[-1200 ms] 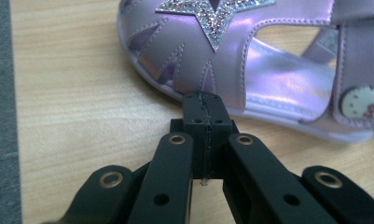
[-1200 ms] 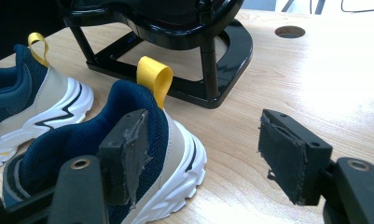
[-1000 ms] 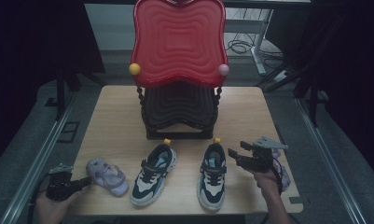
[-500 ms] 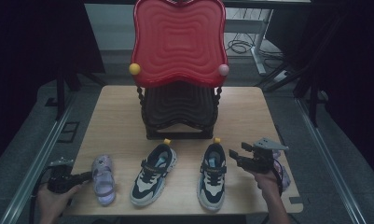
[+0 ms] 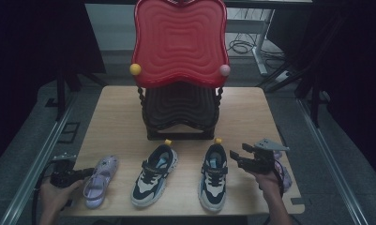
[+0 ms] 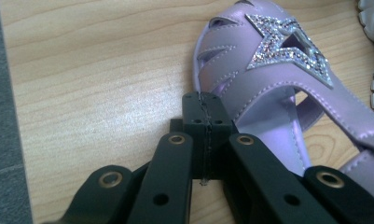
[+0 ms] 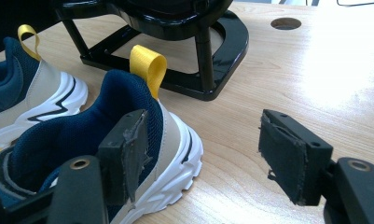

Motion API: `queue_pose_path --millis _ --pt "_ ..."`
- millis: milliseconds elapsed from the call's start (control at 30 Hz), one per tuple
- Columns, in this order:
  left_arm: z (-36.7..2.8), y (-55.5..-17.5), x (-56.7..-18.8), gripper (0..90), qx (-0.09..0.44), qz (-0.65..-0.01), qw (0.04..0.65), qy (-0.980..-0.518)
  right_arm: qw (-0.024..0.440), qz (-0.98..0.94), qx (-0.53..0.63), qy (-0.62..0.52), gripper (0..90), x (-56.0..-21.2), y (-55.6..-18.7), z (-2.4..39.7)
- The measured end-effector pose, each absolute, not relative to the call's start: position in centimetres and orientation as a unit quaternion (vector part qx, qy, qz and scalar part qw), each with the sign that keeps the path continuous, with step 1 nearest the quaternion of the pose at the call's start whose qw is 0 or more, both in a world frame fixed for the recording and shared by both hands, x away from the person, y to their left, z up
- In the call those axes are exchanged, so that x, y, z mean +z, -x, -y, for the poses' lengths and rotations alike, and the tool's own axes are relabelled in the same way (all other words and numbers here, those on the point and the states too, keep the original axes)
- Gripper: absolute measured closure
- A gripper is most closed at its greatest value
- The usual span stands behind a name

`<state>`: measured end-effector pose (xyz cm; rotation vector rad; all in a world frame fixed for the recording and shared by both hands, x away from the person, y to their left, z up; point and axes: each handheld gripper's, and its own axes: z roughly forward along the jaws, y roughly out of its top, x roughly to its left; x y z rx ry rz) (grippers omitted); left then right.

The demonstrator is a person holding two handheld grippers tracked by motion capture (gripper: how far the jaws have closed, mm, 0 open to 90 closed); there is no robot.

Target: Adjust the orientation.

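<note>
While held low and level at the table's near left corner, left gripper has its 2 jaws fully closed, empty, tips touching the purple sandal lying just beside the left sneaker.

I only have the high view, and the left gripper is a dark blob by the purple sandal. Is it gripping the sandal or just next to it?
Observer: Not gripping. The left gripper has its jaws shut on each other with nothing between them, tips right at the edge of the purple sandal.
Operator: Any detail on that sandal?
Observer: A rhinestone star sits on its upper.
Operator: And the right gripper?
Observer: The right gripper is open; one pad is beside the heel of the nearer sneaker, nothing clamped.
</note>
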<state>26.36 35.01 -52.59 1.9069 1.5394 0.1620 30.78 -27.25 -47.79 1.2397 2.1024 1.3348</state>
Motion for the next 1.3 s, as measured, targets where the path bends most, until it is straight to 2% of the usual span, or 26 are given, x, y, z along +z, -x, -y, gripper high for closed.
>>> queue_pose_path --millis 333,467,600,733,900,1033,1200,1300 --pt "-35.1 -26.5 -52.5 88.5 0.069 -0.59 0.346 -0.726 0.179 -0.745 0.471 -0.437 33.1 -47.8 -30.7 27.2" --pt "-34.6 -25.1 -50.7 86.8 0.103 -0.577 0.381 -0.716 0.18 -0.745 0.47 -0.438 33.0 -47.9 -30.7 27.2" --pt "-32.7 -23.6 -48.0 77.4 0.139 -0.541 0.413 -0.719 0.177 -0.748 0.466 -0.439 33.0 -48.2 -30.9 27.0" --pt "-30.6 -23.3 -46.2 61.7 0.159 -0.512 0.425 -0.729 0.18 -0.749 0.465 -0.436 33.0 -48.2 -30.8 26.9" --pt "-28.0 -23.3 -45.5 49.3 0.153 -0.489 0.439 -0.738 0.182 -0.747 0.468 -0.437 33.0 -48.3 -30.8 27.0" --pt "-26.3 -24.1 -45.0 44.0 0.144 -0.484 0.445 -0.74 0.182 -0.747 0.467 -0.437 33.0 -48.3 -30.9 27.1" --pt "-23.9 -25.2 -44.7 42.3 0.144 -0.478 0.443 -0.745 0.187 -0.744 0.472 -0.434 33.0 -48.2 -30.8 27.3" --pt "-22.4 -25.5 -44.8 42.5 0.152 -0.484 0.457 -0.731 0.188 -0.745 0.478 -0.426 33.1 -48.2 -30.8 27.2"
